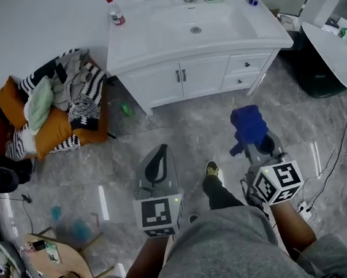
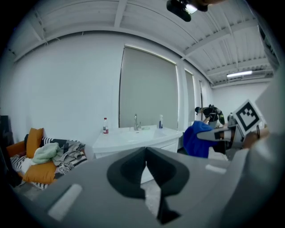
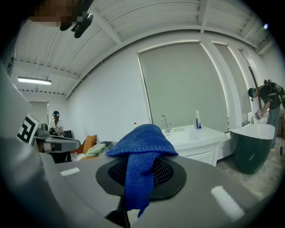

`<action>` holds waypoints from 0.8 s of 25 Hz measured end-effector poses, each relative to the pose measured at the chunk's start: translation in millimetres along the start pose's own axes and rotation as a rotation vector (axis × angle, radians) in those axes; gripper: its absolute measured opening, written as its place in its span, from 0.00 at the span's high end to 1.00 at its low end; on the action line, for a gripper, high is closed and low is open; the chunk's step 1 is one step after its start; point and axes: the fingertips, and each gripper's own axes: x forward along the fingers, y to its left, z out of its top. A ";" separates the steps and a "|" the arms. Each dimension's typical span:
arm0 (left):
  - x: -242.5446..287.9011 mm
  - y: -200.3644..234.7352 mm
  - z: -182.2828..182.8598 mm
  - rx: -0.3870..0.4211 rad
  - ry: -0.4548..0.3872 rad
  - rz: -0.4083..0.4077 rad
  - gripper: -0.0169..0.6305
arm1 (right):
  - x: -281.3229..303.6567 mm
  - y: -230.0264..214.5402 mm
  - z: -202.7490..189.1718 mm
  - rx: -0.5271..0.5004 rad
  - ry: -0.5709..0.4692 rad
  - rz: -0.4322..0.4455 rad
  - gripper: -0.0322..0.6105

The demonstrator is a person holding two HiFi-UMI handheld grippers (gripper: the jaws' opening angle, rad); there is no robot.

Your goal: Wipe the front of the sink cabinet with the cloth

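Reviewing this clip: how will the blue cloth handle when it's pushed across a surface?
Likely floppy: the blue cloth droops over the right tool, a tail hanging between its jaws. Its knitted weave suggests light and grippy, not slippery. Pressed on the cabinet front, it would probably bunch.

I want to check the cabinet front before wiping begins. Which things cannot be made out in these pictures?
- Head view: the sink cabinet front is seen steeply from above; any dirt on it is too small to tell.
- Right gripper view: the blue cloth drapes over the fingers of the right gripper, hiding where they meet.
- Left gripper view: the left gripper body covers the cabinet's lower front.
- Head view: the bottle label is too small to read.
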 end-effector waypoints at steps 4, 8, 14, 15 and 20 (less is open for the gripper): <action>33.7 1.1 14.3 -0.012 0.003 0.010 0.96 | 29.4 -20.8 11.4 -0.028 0.005 0.007 0.84; 58.7 6.7 23.2 -0.013 0.019 0.030 0.96 | 55.8 -39.3 23.9 -0.037 -0.001 0.011 0.84; 95.0 3.3 26.7 -0.015 0.048 0.040 0.96 | 84.3 -72.3 30.3 -0.040 -0.006 0.008 0.84; 101.1 3.4 28.3 -0.017 0.051 0.040 0.96 | 88.8 -76.2 31.0 -0.035 -0.004 0.012 0.84; 126.1 1.1 33.1 -0.021 0.067 0.045 0.96 | 107.7 -92.0 31.1 -0.003 0.005 0.025 0.84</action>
